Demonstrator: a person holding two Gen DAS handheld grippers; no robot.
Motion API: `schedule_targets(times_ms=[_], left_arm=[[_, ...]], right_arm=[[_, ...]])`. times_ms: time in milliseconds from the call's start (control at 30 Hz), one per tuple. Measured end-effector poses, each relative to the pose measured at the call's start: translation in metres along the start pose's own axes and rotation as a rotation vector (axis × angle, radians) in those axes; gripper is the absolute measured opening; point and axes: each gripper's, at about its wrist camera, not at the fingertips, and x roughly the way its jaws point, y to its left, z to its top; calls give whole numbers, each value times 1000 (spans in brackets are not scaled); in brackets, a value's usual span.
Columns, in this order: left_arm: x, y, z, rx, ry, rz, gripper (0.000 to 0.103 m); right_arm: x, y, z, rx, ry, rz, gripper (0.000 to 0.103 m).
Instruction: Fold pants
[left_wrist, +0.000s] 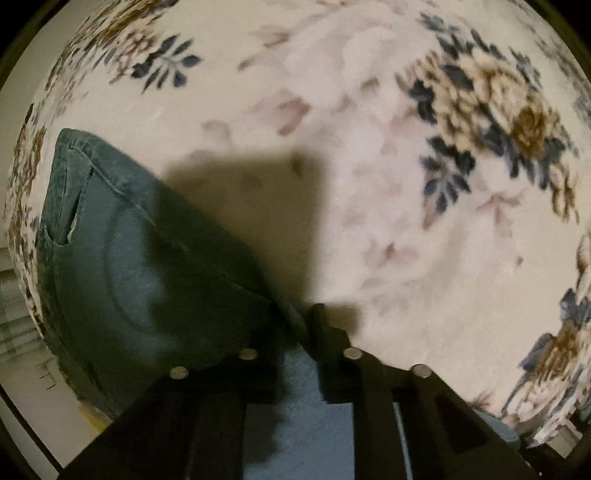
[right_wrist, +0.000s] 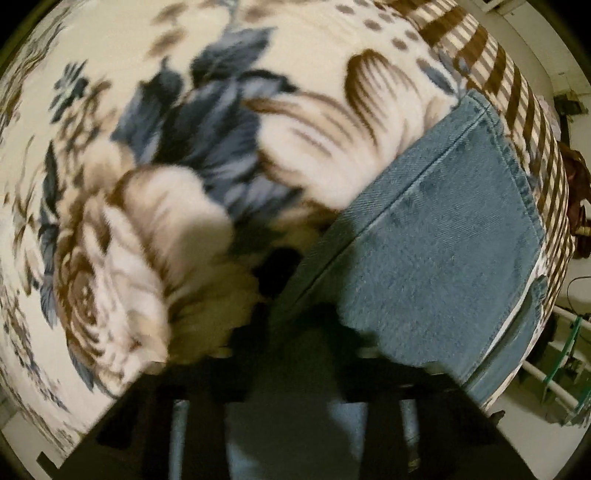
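Floral blanket (left_wrist: 332, 110) spread wide. Blue denim pants (left_wrist: 147, 258) lie on it, running under both grippers. Left gripper (left_wrist: 301, 325) clamped on a denim edge; right gripper (right_wrist: 295, 317) closed on denim, blurred.

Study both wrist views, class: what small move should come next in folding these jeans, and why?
Probably lift both edges together and carry them across the jeans. The left gripper is shut on the jeans near the pocket end, the right gripper looks shut on the denim edge, and the rest lies flat on the floral blanket.
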Motion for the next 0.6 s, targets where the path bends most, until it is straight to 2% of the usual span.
schedule_targets(times_ms=[67, 233, 333, 467, 533, 600], left_arm=[[-10, 13, -2, 8, -22, -25, 8], [-43, 30, -24, -6, -92, -106, 7], [-84, 19, -58, -20, -123, -152, 7], [-112, 58, -94, -47, -162, -217, 5], [-112, 88, -99, -56, -185, -234, 4], [-125, 111, -131, -72, -211, -247, 4]], right_arm=[[-4, 1, -8, -9, -9, 13, 9], [-29, -7, -39, -38, -51, 48, 5], [-43, -20, -61, -56, -79, 74, 5], [-69, -38, -92, -94, -123, 116, 5], [-79, -52, -110, -105, -136, 142, 5], [-89, -68, -127, -115, -143, 170, 5]])
